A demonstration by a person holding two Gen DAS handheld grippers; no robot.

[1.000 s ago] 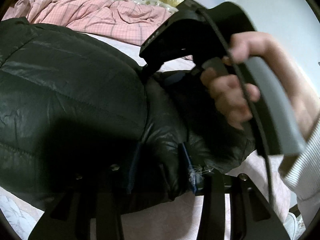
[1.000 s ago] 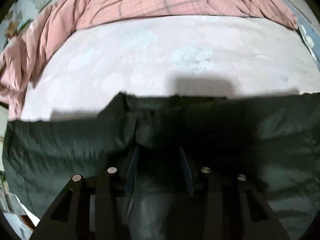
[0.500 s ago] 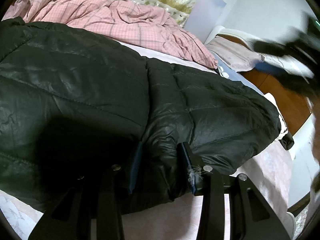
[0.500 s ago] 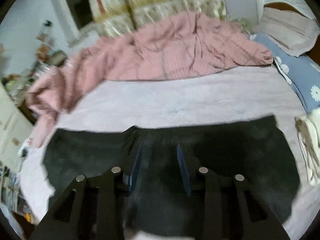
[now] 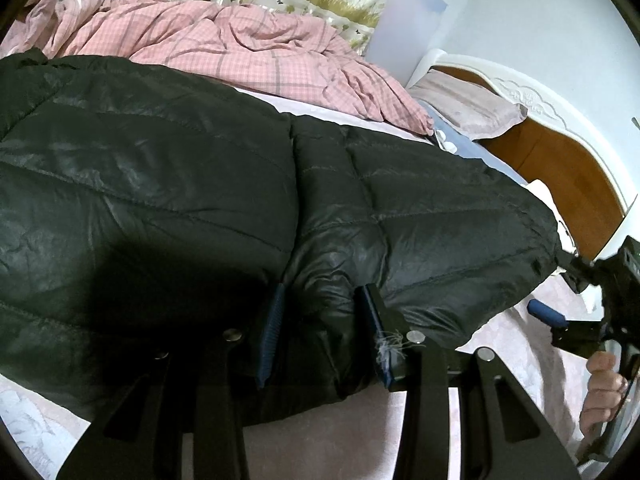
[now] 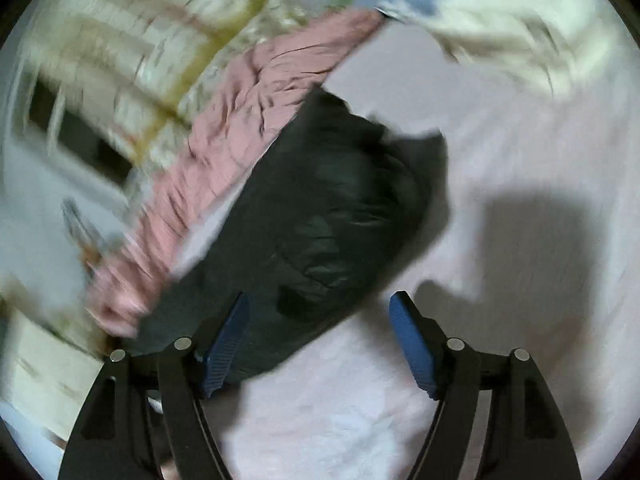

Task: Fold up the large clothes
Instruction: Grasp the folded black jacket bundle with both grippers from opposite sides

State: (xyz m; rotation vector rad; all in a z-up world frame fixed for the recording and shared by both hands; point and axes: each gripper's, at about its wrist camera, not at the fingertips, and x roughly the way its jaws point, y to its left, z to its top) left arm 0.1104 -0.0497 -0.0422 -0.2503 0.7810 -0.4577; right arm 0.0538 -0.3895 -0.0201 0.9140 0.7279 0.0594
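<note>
Mid-fold: your left gripper clamps the black quilted puffer jacket at lower centre, while your right gripper, jaws opening and empty, needs a fresh edge.

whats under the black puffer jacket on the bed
The black puffer jacket lies on the pale pink bed sheet, which shows at its edges. The sheet beneath its middle is covered, so anything there is hidden. Behind it lies the pink checked quilt.
</note>
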